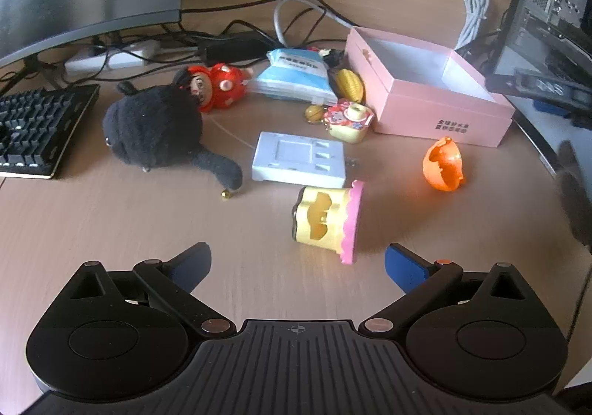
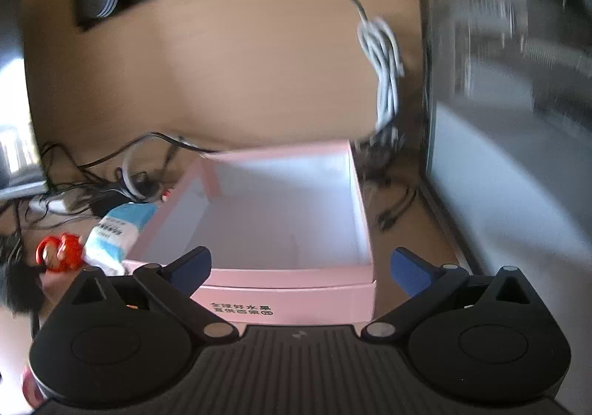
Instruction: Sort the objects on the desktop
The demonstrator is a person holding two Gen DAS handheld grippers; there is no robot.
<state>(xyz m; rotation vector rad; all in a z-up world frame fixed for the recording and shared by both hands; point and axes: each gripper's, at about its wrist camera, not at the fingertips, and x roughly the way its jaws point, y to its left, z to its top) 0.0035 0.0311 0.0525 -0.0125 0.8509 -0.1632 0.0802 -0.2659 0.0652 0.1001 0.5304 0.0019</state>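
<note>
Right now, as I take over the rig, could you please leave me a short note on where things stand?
Left tool: open, empty, above the desk just short of the tipped yellow-and-pink toy.
Right tool: open, empty, at the near wall of the pink box.
Done: nothing visible; the box interior shows no items in either view.
Left: everything still lies loose on the desk: yellow-and-pink toy, orange shell, white tray, black plush, red doll, tissue pack, corn toy, small toy camera.
</note>
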